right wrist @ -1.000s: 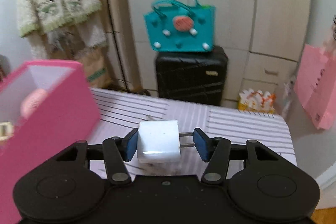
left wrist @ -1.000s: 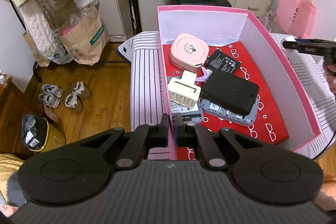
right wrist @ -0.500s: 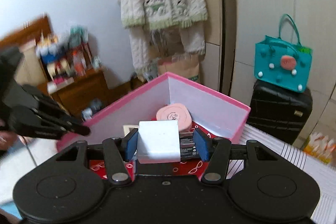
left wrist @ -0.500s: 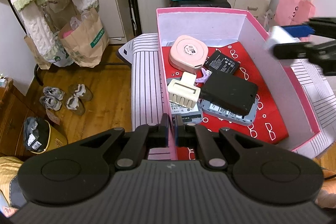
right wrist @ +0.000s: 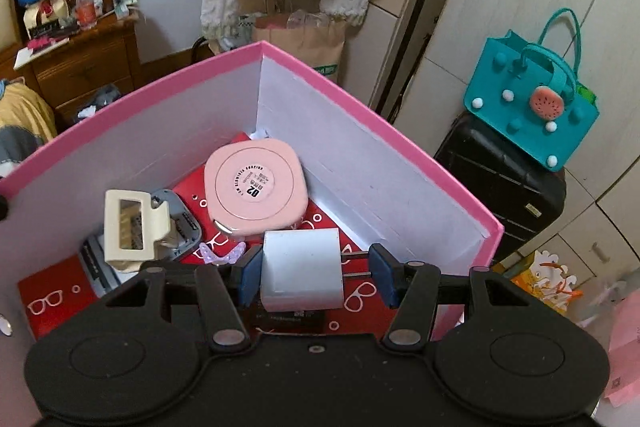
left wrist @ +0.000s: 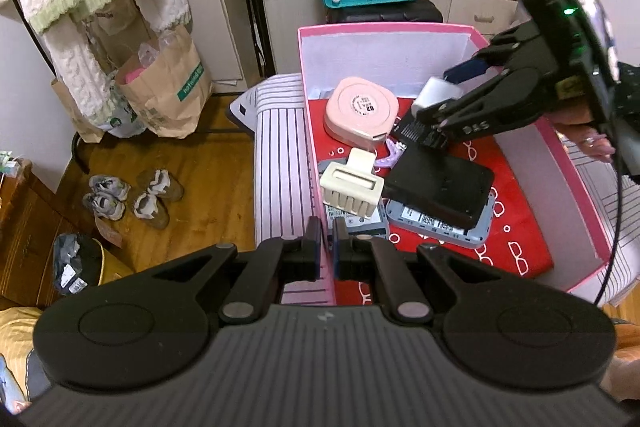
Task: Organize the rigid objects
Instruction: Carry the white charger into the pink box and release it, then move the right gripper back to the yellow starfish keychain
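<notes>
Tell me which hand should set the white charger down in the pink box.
Right. The right gripper already holds the white charger over the pink box, above its red lining. The left gripper is clamped on the box's near wall, steadying it.

Pink box on striped table

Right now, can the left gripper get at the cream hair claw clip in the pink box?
Probably not yet: the left gripper is shut on the pink box wall; the cream hair claw clip lies uncovered just beyond.
</notes>
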Available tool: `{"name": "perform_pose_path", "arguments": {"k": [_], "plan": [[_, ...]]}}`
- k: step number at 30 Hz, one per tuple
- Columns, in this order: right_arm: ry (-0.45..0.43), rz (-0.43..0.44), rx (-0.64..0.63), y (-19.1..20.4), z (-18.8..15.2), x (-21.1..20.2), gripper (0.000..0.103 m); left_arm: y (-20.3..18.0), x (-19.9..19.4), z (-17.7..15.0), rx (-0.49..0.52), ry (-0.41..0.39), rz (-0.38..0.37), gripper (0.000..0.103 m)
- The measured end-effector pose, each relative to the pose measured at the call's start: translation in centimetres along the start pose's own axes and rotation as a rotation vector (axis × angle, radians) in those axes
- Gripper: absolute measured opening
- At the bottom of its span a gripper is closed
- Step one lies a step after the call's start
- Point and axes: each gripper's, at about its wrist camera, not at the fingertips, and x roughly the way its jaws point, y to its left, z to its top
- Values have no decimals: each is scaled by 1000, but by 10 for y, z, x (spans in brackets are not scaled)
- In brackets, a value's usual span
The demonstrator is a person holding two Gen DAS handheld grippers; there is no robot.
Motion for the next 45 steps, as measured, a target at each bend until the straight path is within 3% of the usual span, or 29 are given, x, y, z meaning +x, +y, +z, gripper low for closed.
{"name": "perform_pose_path", "arguments": {"k": [4, 9, 12, 18, 25, 33, 40, 45], "plan": [[-10, -2, 20, 1, 1, 2, 62, 1, -1, -1, -15, -5, -1, 5], [-170, 20, 107, -12, -7, -36, 63, 3, -4, -3, -31, -23, -8, 5], [-249, 71, 165, -21, -25, -68, 62, 2, -4, -2, -36, -22, -7, 5], [-334, 84, 268, -37, -86, -114, 60, 2, -3, -3, -41, -32, -7, 5], [-307, 31, 350, -57, -147, -125, 60, 0, -3, -2, -29, -41, -3, 5], [-332, -44, 331, -57, -202, -103, 58, 2, -4, -4, -38, -48, -5, 5], [-347, -71, 380, -68, -223, -90, 58, 2, -4, -5, -31, -49, -2, 5], [-304, -96, 381, -74, -223, -83, 58, 1, -4, -4, -9, -38, -11, 8]]}}
